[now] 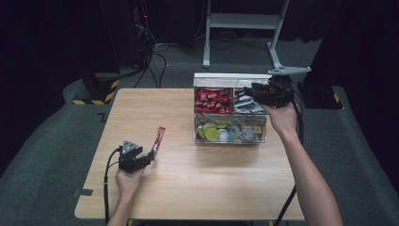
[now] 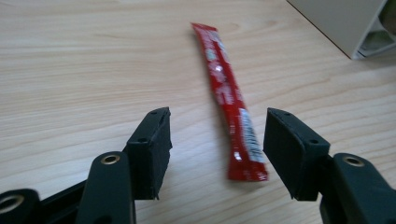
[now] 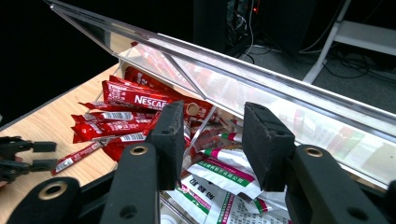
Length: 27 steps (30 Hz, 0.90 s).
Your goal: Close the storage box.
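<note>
One red stick sachet is lying on the desk between the left gripper's wide fingers; the right gripper's fingers are hanging narrowed, gripping nothing, over the clear box.

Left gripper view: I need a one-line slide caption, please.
Open left gripper over a red sachet lying flat on the wooden table.

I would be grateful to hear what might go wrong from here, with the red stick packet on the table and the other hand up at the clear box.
1. The red stick packet lies flat on the table between the open left tongs; closing on something so thin could pinch only an edge or skid it away.
2. The right tongs hover at the clear box's raised lid; a knock could drop the lid onto them.
</note>
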Tool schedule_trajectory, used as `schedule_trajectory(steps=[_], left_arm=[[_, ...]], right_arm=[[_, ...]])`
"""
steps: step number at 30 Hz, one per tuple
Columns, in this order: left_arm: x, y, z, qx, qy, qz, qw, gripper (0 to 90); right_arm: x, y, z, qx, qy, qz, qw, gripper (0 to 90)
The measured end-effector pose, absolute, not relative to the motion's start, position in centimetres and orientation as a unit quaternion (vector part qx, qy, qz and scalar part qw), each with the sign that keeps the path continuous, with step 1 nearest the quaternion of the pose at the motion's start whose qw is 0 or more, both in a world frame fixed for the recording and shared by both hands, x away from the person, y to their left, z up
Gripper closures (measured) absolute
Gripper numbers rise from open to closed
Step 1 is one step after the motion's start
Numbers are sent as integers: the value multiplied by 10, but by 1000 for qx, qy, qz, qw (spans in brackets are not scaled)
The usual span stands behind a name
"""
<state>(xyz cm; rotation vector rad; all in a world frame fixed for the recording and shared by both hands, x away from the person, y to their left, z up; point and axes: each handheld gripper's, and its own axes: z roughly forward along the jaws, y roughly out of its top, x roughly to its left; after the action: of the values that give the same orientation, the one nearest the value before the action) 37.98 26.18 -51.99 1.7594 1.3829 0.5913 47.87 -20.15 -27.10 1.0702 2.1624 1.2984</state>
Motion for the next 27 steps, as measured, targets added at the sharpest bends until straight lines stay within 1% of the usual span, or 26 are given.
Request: schedule_trajectory(steps=[1,3,6,7,10,13,19,20,27], left_arm=[[377,269,-517,683,554,239,411,416],[377,275,-516,679,559,234,415,403],[380,282,-518,681,573,244,385,404],[380,282,-518,681,573,244,385,406],[386,289,-524,672,600,255,350,406],[388,293,-527,677,605,262,327,399],[390,295,-528,671,612,266,323,384],[390,291,-528,682,603,275,309,369],[391,290,-528,687,599,271,309,340]], right_arm=[[478,-200,-270,384,774,460,203,585],[479,-199,-270,383,775,460,201,585],[478,-199,-271,379,779,457,204,581],[478,-199,-271,379,779,457,204,581],[477,-199,-271,383,775,460,204,577],[475,-197,-271,384,774,458,207,567],[475,-196,-271,394,767,464,204,565],[474,-197,-272,391,766,466,206,559],[470,-201,-278,396,763,468,205,545]])
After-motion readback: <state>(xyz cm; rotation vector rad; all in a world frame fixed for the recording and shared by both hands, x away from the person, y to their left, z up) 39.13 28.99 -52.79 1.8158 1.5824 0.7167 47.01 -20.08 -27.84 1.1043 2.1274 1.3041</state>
